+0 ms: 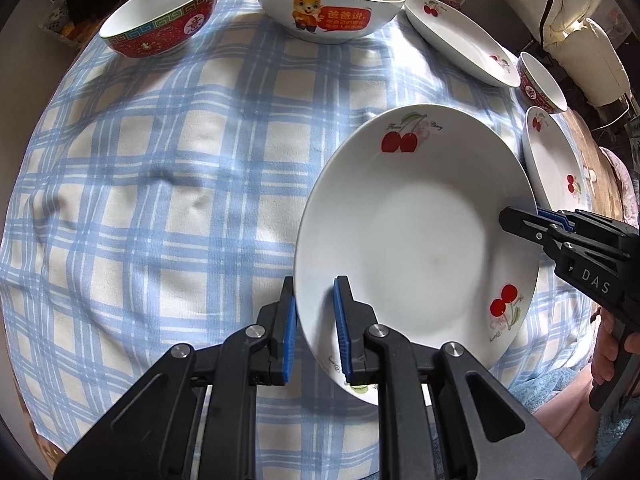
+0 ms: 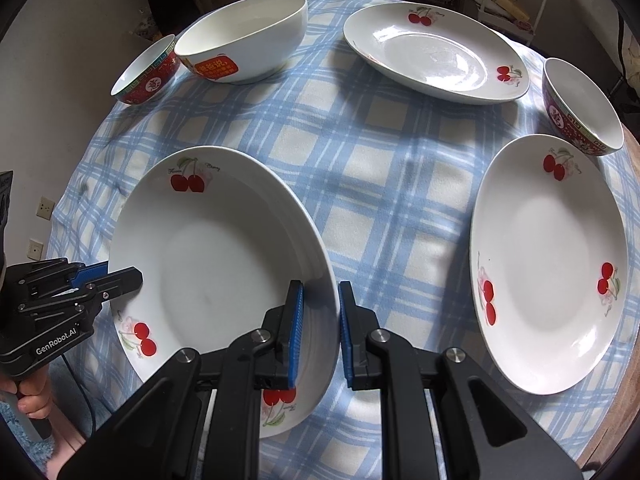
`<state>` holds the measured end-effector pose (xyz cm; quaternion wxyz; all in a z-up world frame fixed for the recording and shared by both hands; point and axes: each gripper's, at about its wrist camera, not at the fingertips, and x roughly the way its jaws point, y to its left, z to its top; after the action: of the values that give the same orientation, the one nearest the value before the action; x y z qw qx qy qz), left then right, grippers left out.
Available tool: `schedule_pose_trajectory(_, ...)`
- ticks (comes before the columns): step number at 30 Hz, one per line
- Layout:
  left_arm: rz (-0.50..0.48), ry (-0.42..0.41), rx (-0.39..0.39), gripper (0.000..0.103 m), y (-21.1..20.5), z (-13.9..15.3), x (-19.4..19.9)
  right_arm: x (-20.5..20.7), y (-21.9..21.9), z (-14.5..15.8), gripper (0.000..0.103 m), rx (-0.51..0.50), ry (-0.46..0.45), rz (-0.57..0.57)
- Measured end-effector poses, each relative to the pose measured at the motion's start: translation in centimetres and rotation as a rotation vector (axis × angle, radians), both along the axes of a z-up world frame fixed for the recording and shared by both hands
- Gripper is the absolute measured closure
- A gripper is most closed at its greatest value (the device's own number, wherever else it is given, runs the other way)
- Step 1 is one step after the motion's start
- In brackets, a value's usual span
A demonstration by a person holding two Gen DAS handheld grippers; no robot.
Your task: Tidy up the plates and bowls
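Observation:
A white cherry-print plate hangs over the near part of the checked cloth, gripped at opposite rims. My left gripper is shut on its left rim. My right gripper is shut on its right rim. Two more cherry plates lie on the cloth, one at the back and one at the right. A large white cartoon bowl stands at the back, with a red patterned bowl to its left. A second red bowl stands at the far right.
A blue-and-white checked cloth covers the round table and is rumpled left of centre. A person's hands hold the gripper handles near the front edge. Shelves and clutter stand behind the table.

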<state>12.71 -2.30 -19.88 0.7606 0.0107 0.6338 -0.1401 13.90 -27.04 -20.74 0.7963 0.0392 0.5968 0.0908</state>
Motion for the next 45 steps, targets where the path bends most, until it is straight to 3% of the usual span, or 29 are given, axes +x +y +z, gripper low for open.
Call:
schedule_pose_trajectory(16, -0.008, 0.0, 0.003, 0.086, -0.4, -0.3, 1.0, 0.5, 0.0, -1.3, 0.083, -0.008, 0.051, -0.021)
schedule_pose_trajectory(24, -0.046, -0.038, 0.057, 0.085, -1.5, 0.2, 1.2, 0.8, -0.2, -1.4, 0.083, -0.005, 0.057, -0.027)
schedule_pose_trajectory(31, -0.058, -0.105, 0.142, 0.084, -2.0, 1.8, 1.1, 0.7, -1.8, 0.8, 0.081, 0.015, 0.009, -0.06)
schedule_pose_trajectory(33, -0.052, -0.121, 0.149, 0.083, -2.2, 2.7, 1.1, 0.6, -2.3, 1.4, 0.071, 0.013, 0.0, -0.069)
schedule_pose_trajectory(34, -0.051, -0.13, 0.144, 0.08, -2.3, 3.2, 1.1, 0.7, -2.5, 1.7, 0.06, 0.01, -0.006, -0.073)
schedule_pose_trajectory(35, -0.045, -0.14, 0.14, 0.073, -2.3, 3.8, 1.1, 0.8, -2.7, 2.2, 0.048, 0.006, -0.014, -0.074)
schedule_pose_trajectory(36, -0.039, -0.148, 0.147, 0.067, -2.5, 4.3, 1.1, 0.7, -2.7, 2.7, 0.044, 0.002, -0.027, -0.074)
schedule_pose_trajectory(37, -0.033, -0.163, 0.153, 0.054, -2.4, 5.1, 1.0, 0.7, -2.9, 3.3, 0.037, 0.0, -0.042, -0.07)
schedule_pose_trajectory(43, -0.026, -0.27, 0.188, 0.02, -4.2, 8.4, 1.1, 0.5, -4.8, 5.4, 0.011, -0.019, -0.08, -0.074)
schedule_pose_trajectory(45, -0.04, -0.296, 0.209, 0.018, -5.1, 8.9, 1.0, 0.4, -5.9, 5.9, 0.004, -0.029, -0.09, -0.097)
